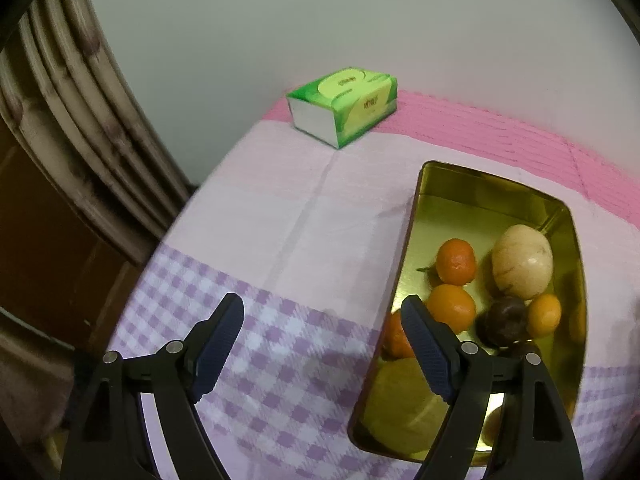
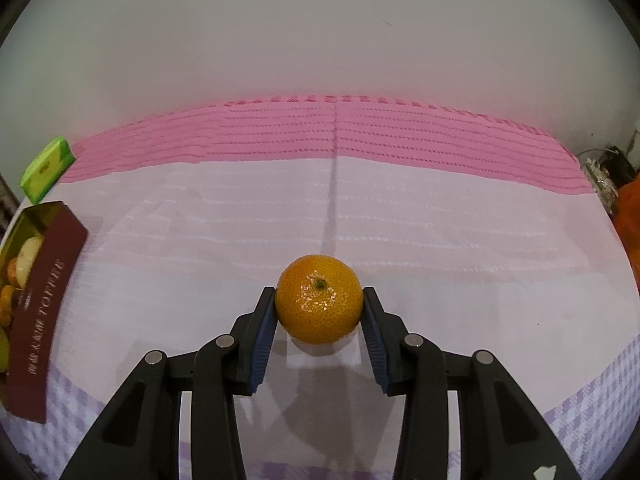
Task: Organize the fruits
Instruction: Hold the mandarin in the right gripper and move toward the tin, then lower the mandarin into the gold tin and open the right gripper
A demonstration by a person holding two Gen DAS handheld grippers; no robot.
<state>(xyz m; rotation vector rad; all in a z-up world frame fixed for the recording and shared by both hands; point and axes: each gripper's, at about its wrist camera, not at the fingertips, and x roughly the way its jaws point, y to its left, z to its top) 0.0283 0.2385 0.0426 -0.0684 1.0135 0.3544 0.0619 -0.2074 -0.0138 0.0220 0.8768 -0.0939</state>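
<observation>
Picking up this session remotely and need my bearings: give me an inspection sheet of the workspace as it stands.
Surface: table cloth, pink band at the back, lilac checks near.
Job's things: gold tin holding several fruits; one mandarin outside it on the cloth.
Clutter: green tissue pack at the back corner.
Grippers: left gripper open, empty, beside the tin; right gripper shut on the mandarin.
Cables: possibly some at the far right edge, unclear.
Surroundings: plain wall; curtain on the left.
</observation>
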